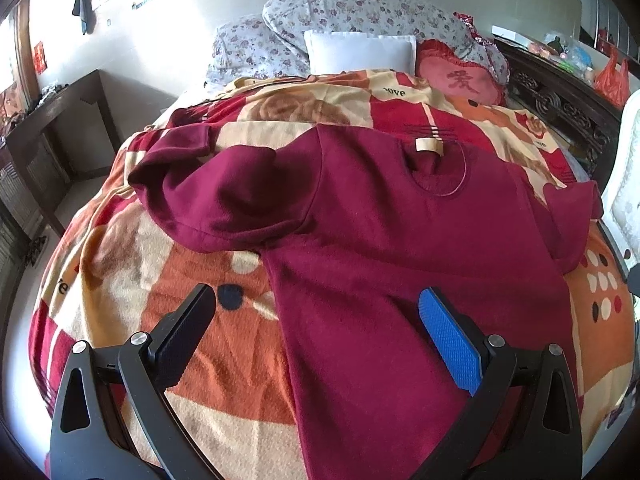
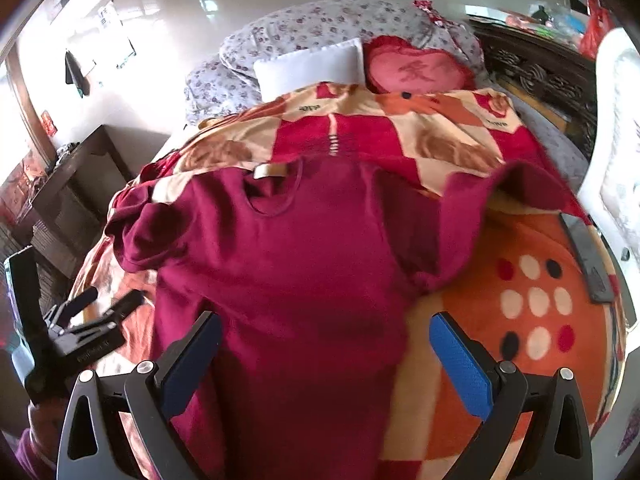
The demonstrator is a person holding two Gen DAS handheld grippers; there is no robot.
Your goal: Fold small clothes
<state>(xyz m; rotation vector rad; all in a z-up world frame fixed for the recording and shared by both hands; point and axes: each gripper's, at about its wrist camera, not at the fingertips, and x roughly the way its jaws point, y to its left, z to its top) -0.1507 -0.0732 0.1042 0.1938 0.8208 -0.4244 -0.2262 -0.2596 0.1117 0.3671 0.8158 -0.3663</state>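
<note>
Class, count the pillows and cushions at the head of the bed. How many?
3: a floral pillow at the back, a white pillow before it, a red heart cushion to its right. Others may be hidden.

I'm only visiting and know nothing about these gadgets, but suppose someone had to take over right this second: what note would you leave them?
Left hand-held gripper: open, empty, over the left edge of the dark red long-sleeved knit top.
Right hand-held gripper: open, empty, over the top's right edge.
The top lies face up on the orange, red and cream patterned blanket, neck label away from you.
Done: the body is roughly spread out. Both sleeves are bunched, not flat.
Left: smooth the sleeves, fold them inward, then fold the body. No fold is visible yet.
</note>
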